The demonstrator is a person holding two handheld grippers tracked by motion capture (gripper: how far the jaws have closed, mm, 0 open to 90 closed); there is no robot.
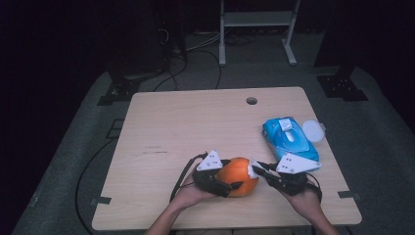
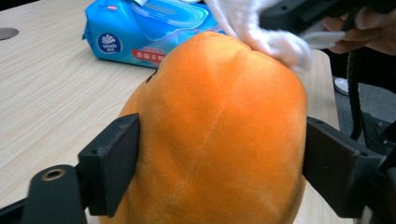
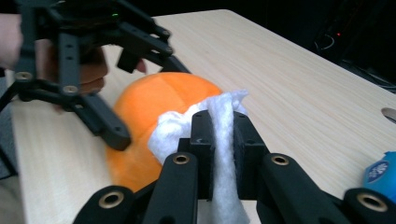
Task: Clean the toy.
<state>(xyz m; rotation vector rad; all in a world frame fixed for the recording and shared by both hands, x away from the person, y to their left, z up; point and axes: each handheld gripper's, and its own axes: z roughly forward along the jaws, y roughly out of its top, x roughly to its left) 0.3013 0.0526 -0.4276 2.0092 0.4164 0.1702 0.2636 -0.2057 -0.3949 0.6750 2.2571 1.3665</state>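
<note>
Toy (image 1: 238,175) underside hidden btwn clamped L gripper (image 1: 226,187) jaws; R gripper (image 1: 255,171) jaws tight on wipe (image 3: 223,135), lower end cut off.

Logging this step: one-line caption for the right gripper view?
Right gripper presses a white wipe against the orange plush toy.

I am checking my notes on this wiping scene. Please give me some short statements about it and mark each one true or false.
1. The left gripper clamps the orange plush toy from both sides. True.
2. The right gripper is wide open. False: it is shut on a white wipe.
3. The wipe touches the toy. True.
4. The blue wipes pack lies left of the toy in the high view. False: it lies to the right, farther back.
5. The table is made of glass. False: light wood.
</note>
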